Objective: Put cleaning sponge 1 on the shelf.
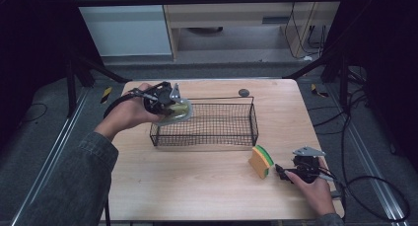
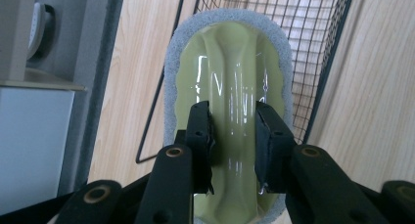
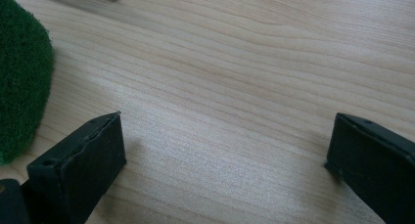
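Note:
My left gripper (image 1: 170, 107) is shut on the raised handle of a pale yellow-green scrubber (image 2: 230, 87) with a grey sponge rim. It holds the scrubber (image 1: 176, 112) in the air over the left end of a black wire basket (image 1: 231, 139). The basket's wire edge (image 2: 323, 62) lies just behind the scrubber. My right gripper (image 1: 282, 172) is open, low over the wood at the front right, its jaws wide apart around bare table (image 3: 225, 131). A yellow sponge with a green scouring side (image 1: 261, 161) stands on edge just left of it. The green scouring pad (image 3: 19, 82) fills the near left corner.
A small dark round object (image 1: 243, 92) lies on the table behind the basket. The wooden table (image 1: 197, 186) has bare room along its front. Cables trail on the floor at the right.

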Available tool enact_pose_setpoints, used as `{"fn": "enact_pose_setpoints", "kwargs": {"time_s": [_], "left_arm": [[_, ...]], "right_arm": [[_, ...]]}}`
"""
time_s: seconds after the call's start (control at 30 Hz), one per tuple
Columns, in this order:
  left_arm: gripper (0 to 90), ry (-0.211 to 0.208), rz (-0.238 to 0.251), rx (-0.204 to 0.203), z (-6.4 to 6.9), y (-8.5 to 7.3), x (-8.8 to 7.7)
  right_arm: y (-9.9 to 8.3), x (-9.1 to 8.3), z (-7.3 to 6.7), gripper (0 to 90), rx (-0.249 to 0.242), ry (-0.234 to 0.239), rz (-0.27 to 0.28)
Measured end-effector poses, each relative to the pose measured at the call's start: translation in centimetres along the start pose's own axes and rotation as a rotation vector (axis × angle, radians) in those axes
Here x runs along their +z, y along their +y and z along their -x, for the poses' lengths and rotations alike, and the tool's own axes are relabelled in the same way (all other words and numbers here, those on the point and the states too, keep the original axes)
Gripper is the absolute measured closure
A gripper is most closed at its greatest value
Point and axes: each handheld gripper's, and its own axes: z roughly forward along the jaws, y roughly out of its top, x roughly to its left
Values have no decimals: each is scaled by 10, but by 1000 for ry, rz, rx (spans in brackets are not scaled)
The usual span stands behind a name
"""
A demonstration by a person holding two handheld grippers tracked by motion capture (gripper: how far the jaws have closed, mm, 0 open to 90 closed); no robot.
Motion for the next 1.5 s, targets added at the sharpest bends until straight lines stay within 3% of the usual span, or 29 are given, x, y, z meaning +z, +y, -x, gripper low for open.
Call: {"fn": "enact_pose_setpoints", "kwargs": {"time_s": [0.3,0.83,1.5], "left_arm": [[707,-6,10,36,-3,9,9],[707,7,16,56,-2,12,18],[707,-18,-20,67,6,1,51]], "right_arm": [[0,1,0,9,8,-2,-1],[1,1,-1,10,9,-1,1],[1,1,0,10,10,0,1]]}}
